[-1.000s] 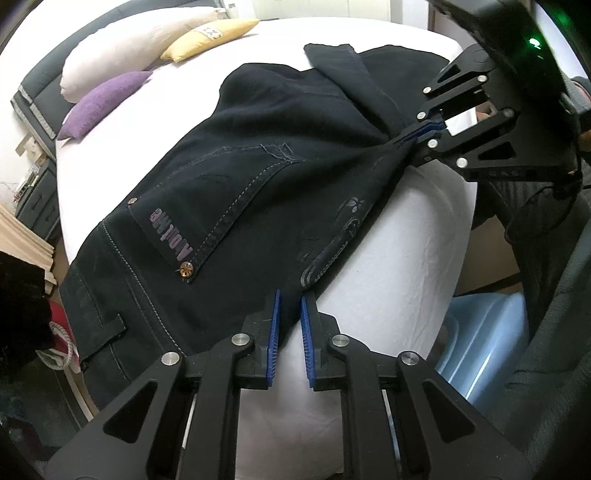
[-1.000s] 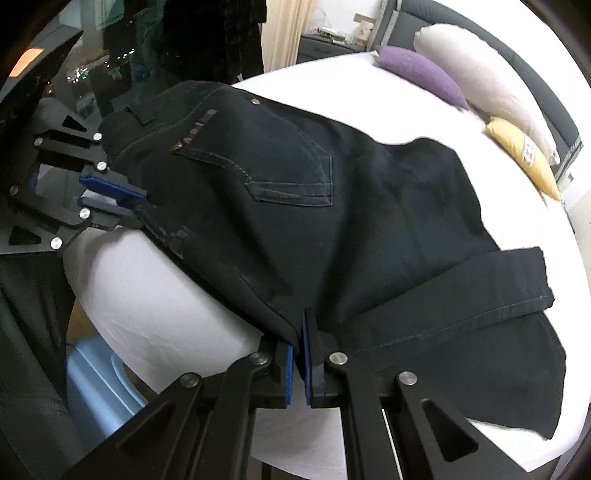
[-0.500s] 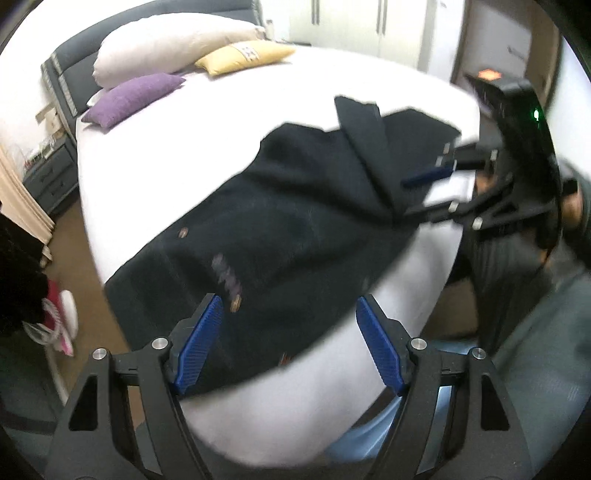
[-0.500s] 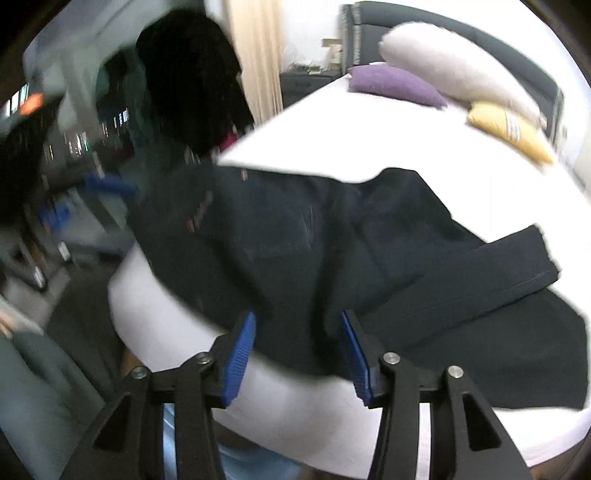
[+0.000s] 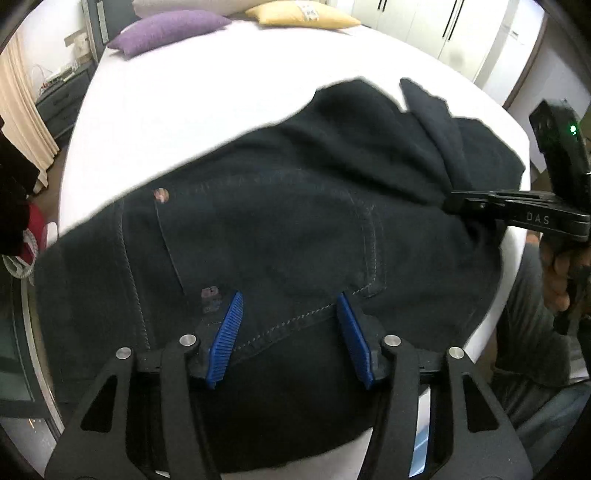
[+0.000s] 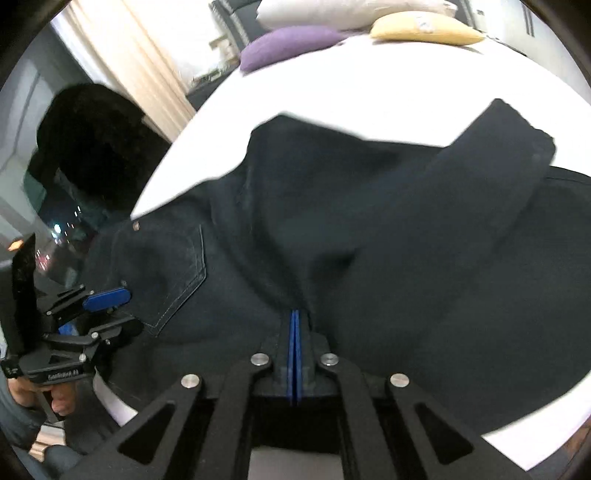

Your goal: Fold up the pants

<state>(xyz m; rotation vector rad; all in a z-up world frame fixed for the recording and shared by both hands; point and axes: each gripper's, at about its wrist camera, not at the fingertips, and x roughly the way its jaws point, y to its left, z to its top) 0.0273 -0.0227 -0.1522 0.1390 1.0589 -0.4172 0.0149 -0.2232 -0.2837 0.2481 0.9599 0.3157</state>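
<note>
Dark denim pants (image 5: 295, 221) lie spread across the white bed (image 5: 221, 92), back pocket up, with one leg folded back over the top (image 6: 498, 166). My left gripper (image 5: 290, 325) hovers over the seat just below the pocket. Its jaws stand apart and are closing, with denim between the blue pads (image 5: 229, 332). In the right wrist view the left gripper (image 6: 99, 314) sits at the pants' left edge. My right gripper (image 6: 294, 321) is shut, pinching a raised fold of the pants (image 6: 369, 240). It also shows side-on in the left wrist view (image 5: 454, 205).
Purple (image 5: 166, 29), yellow (image 5: 303, 14) and white (image 6: 351, 11) pillows line the head of the bed. A nightstand (image 5: 62, 99) and curtain (image 6: 129, 74) stand at the left, wardrobe doors (image 5: 443, 37) behind. The person's hand (image 5: 557, 273) holds the right gripper.
Both grippers let go of the near pants edge, opened and moved inward over the pants. The right has shut on a fold of the fabric. The left's jaws have narrowed from their widest.
</note>
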